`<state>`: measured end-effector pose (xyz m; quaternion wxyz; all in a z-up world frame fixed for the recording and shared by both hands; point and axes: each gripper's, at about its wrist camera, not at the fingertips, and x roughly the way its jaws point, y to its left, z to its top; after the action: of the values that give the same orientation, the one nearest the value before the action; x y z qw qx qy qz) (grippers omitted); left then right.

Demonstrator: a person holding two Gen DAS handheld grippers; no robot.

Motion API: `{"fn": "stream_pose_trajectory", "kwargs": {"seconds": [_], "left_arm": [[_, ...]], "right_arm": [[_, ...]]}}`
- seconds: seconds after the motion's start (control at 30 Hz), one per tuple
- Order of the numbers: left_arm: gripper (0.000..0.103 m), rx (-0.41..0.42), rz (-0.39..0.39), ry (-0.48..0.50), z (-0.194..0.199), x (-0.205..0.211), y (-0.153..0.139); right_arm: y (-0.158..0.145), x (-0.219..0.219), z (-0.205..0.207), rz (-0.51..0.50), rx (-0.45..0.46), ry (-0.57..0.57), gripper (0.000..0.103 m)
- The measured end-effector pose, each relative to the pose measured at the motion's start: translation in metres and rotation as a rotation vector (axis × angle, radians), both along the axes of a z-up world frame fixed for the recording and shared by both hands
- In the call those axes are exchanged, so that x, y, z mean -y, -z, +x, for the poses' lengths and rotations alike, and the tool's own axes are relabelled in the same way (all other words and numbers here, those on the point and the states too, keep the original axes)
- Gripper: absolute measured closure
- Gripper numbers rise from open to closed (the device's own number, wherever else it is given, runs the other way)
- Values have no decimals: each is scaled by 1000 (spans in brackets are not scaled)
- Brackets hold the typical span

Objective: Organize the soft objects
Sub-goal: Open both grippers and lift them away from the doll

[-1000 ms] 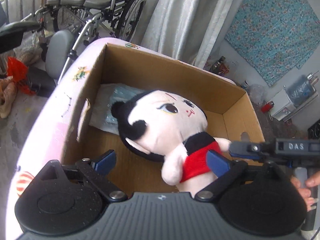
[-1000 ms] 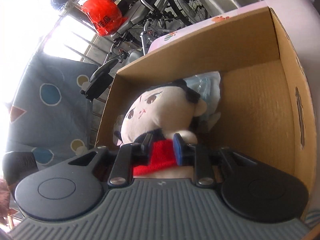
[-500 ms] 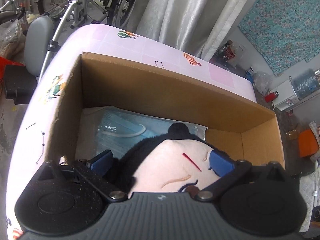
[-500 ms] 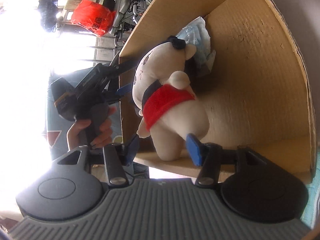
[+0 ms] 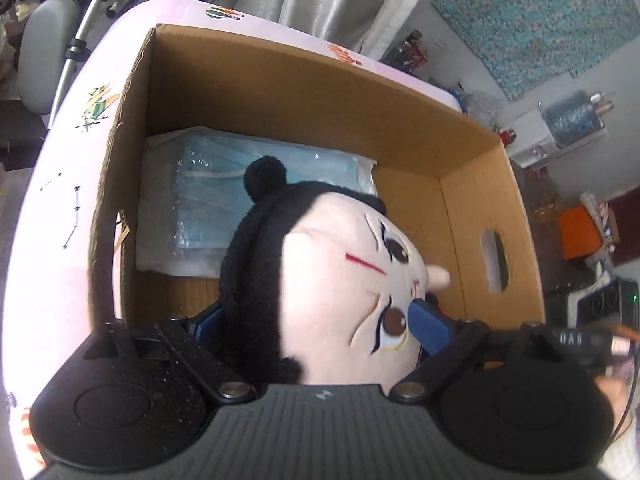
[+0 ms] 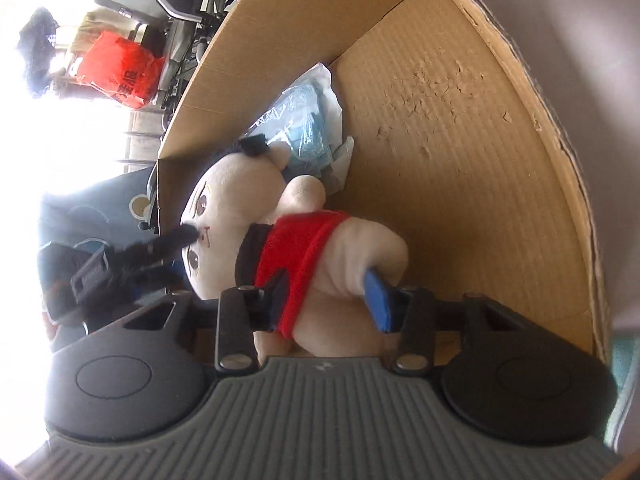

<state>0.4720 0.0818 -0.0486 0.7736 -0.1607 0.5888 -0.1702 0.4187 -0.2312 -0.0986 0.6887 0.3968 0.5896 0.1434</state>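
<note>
Cardboard box (image 5: 280,92) fills both views; a bag of blue face masks (image 5: 208,208) lies flat in its upper left corner. Plush doll (image 5: 340,280) now sits lower in the box, head at centre of the left view. Left gripper (image 5: 316,320) has just been closing, and its jaws now clamp the head. Right gripper (image 6: 328,292), also closing, pinches the doll's red-clothed body. I think placing is nearly finished.
</note>
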Motion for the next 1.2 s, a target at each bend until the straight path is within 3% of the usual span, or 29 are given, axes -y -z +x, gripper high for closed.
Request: {"fn": "stream_pose_trajectory", "kwargs": {"seconds": [0.03, 0.07, 0.1, 0.13, 0.23, 0.33, 0.37, 0.4, 0.43, 0.47, 0.5, 0.53, 0.63, 0.7, 0.77, 0.83, 1.1, 1.2], "left_arm": [[22, -5, 30, 4, -11, 1, -5], [25, -25, 24, -5, -21, 0, -8], [28, -70, 22, -11, -30, -1, -9], [30, -93, 45, -9, -38, 0, -10], [36, -127, 133, 39, -53, 6, -9], [40, -147, 197, 81, -62, 10, -11], [39, -130, 242, 91, -65, 11, -15], [29, -103, 289, 98, -68, 11, -22], [12, -52, 344, 116, -71, 12, -30], [4, -3, 366, 130, -71, 13, -37], [1, 38, 362, 137, -69, 15, -43], [1, 50, 340, 134, -63, 16, -45], [1, 25, 243, 105, -41, 16, -37], [2, 25, 264, 81, -32, 19, -25], [7, 4, 249, 90, -31, 19, -14], [13, -16, 182, 77, -34, 13, -7], [28, 21, 327, 63, -51, 0, -27], [30, 29, 347, 66, -55, -2, -28]], "right_arm": [[0, -2, 2, -16, 12, -11, 61], [2, -5, 4, 0, 17, -20, 68], [8, -7, 5, 107, -2, -20, 78], [11, -12, 6, 184, -27, -6, 78], [-6, -40, 15, 49, 66, -105, 78], [-17, -47, 18, -12, 99, -137, 78], [-20, -43, 18, -17, 96, -125, 77], [-22, -38, 17, -26, 90, -109, 75], [-24, -30, 16, -42, 82, -83, 74], [-26, -21, 15, -52, 78, -63, 68], [-25, -13, 14, -63, 68, -37, 56], [-21, -6, 14, -67, 47, -5, 51], [4, 2, 18, 3, -65, 13, 50], [21, -6, 22, 27, -105, 9, 48], [26, -17, 25, 0, -75, -4, 47], [25, -27, 29, -26, -26, -42, 47], [27, -61, 38, 31, 34, -155, 51], [21, -76, 39, -10, 59, -192, 49]]}}
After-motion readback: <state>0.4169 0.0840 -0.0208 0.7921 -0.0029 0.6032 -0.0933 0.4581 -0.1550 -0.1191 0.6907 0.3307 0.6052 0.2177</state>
